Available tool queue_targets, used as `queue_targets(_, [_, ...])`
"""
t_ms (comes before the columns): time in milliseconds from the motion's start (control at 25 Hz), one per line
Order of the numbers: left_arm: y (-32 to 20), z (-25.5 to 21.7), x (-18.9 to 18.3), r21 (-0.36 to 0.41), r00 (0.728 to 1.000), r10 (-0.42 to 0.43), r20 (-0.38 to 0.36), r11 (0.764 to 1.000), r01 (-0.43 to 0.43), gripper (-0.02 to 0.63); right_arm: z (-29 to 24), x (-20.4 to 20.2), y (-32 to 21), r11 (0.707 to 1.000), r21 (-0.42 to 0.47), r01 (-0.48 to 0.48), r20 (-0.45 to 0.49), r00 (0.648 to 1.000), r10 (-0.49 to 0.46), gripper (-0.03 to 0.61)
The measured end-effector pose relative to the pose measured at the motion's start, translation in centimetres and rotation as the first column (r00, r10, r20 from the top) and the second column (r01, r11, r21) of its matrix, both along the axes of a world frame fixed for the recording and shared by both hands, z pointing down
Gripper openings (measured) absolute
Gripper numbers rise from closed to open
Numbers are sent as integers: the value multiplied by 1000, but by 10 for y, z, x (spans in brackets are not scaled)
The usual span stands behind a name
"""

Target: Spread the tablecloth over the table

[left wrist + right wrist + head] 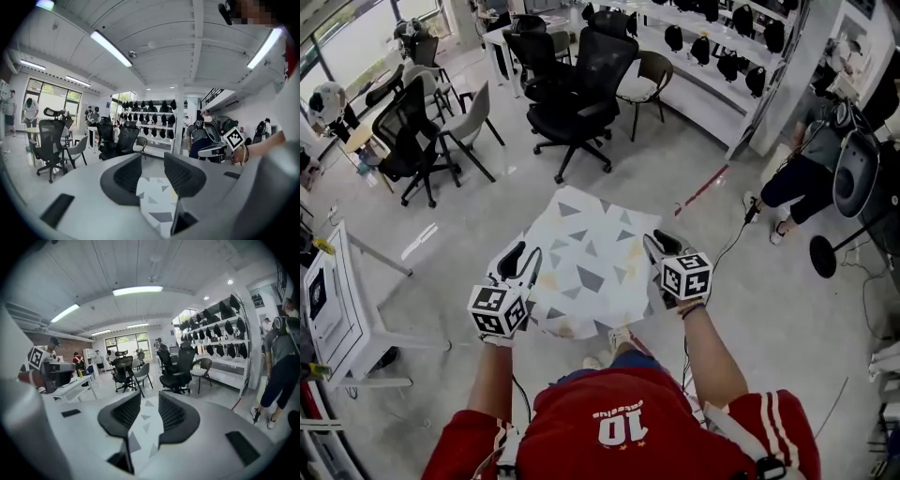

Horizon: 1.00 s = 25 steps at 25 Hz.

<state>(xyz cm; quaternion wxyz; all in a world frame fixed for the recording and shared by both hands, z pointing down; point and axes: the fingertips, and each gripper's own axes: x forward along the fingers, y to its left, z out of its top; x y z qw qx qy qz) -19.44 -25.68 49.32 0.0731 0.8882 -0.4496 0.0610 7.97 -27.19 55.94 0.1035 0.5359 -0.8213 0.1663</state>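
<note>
The tablecloth (586, 258) is white with grey and pale yellow triangles. It hangs stretched out in the air above the floor, held between both grippers. My left gripper (519, 261) is shut on its left edge and my right gripper (660, 247) is shut on its right edge. In the left gripper view the cloth (157, 201) is pinched between the jaws of the left gripper (152, 177). In the right gripper view a strip of cloth (143, 430) runs through the jaws of the right gripper (149, 412).
A white table (339, 314) stands at the left edge. Black office chairs (577, 89) and a grey chair (469, 127) fill the floor ahead. A person (811, 159) stands at the right beside a black stand (848, 202). A shelf wall (722, 66) runs along the back right.
</note>
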Motion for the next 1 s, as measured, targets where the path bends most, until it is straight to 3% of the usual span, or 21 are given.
queue_targets(240, [0,-59,-5,93,999,-32,-44,995,36,156,-99,-37,5,986,158,57,2,998,-58,117])
queue_targets(440, [11,-94,4,122,995,-41,-88,991,52,152,-157,-58,12,963,241,120,-26,993,-117,115])
queue_targets(600, [17,-105,22,130,995,-37,-94,990,49,139,-184,-69,23,944,287,164,0,985,-171,101])
queue_targets(760, [17,-116,36,116,987,-37,-158,992,56,107,-198,-66,32,933,311,183,7,981,-195,63])
queue_targets(1000, [18,-122,50,136,990,-101,-94,984,113,44,-208,-46,34,927,338,159,-4,986,-168,46])
